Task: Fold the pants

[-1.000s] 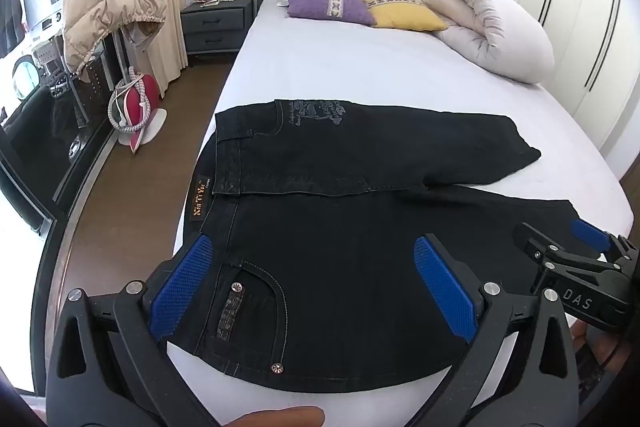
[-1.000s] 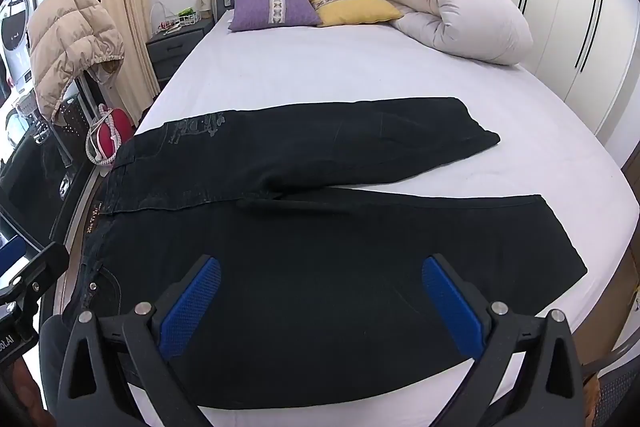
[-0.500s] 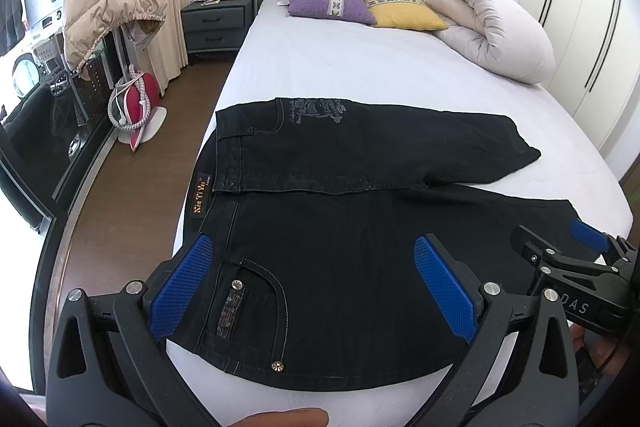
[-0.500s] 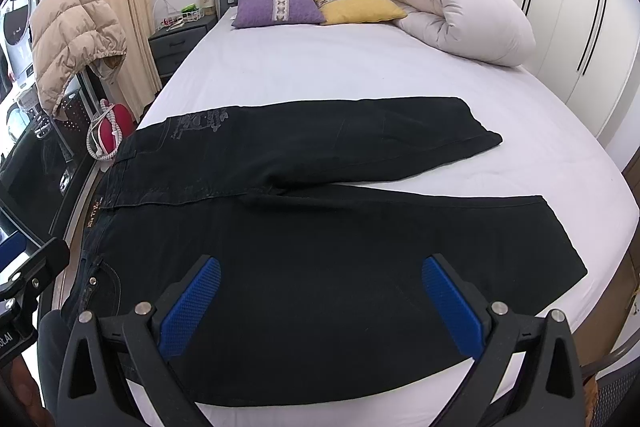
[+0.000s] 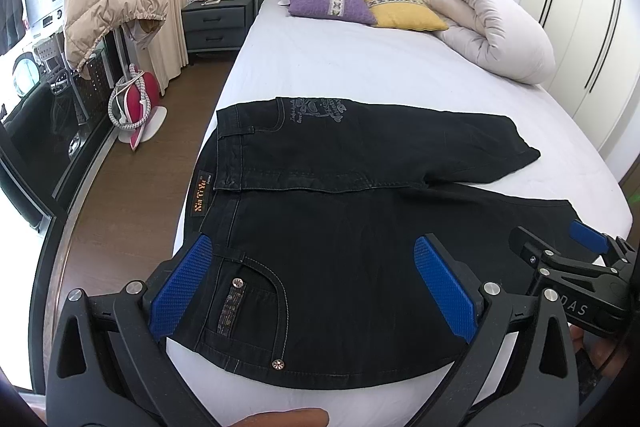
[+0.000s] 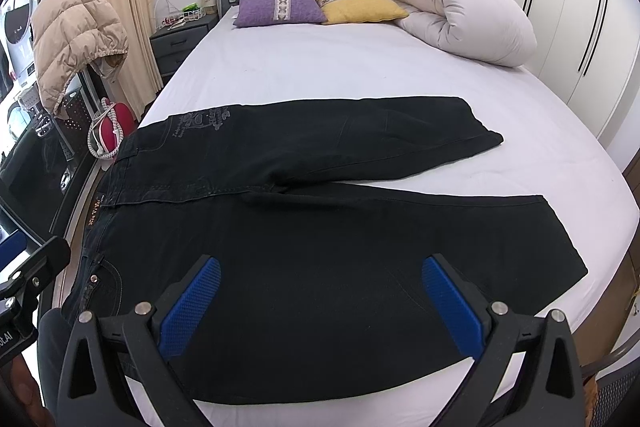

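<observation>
Pants (image 5: 340, 247) lie flat and unfolded on the bed (image 5: 360, 75), legs splayed; left hand-held gripper (image 5: 316, 287) and right hand-held gripper (image 6: 320, 303) hover wide open, empty: folding not begun.

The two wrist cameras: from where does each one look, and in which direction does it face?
Left wrist: above the waistband end of the pants, facing the headboard; shows the open left gripper, the right gripper, a fingertip.
Right wrist: above the nearer leg, same direction; shows the open right gripper.
Shared: pants, bed, purple pillow.
</observation>
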The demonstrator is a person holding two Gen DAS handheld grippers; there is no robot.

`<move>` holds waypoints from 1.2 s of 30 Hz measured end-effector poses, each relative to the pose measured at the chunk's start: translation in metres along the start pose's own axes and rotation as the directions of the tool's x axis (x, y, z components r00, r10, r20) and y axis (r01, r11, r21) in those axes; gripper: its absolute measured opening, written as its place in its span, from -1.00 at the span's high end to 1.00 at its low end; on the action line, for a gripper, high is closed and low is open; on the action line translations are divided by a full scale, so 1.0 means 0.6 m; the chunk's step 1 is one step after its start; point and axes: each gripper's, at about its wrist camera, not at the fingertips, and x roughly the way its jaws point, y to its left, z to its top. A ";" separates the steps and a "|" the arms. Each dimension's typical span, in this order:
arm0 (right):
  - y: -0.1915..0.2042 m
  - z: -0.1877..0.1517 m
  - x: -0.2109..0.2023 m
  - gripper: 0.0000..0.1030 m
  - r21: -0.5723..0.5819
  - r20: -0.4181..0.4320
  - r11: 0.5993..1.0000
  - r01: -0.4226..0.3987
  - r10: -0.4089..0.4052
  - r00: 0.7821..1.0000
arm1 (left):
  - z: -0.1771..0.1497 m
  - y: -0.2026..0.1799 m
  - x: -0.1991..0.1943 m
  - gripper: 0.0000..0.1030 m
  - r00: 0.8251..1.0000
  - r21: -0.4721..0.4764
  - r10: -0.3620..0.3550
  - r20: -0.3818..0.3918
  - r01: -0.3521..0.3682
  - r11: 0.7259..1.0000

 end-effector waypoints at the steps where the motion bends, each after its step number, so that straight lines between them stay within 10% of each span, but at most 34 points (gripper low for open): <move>1: 0.000 0.000 0.000 -1.00 0.000 0.000 1.000 0.001 -0.001 1.000 | 0.000 0.000 0.000 -1.00 1.000 0.000 0.000 0.000 0.000 1.000; 36: 0.005 -0.004 -0.001 -1.00 -0.007 -0.002 1.000 0.001 -0.001 1.000 | -0.004 0.004 0.006 -1.00 1.000 -0.003 -0.006 -0.002 0.006 1.000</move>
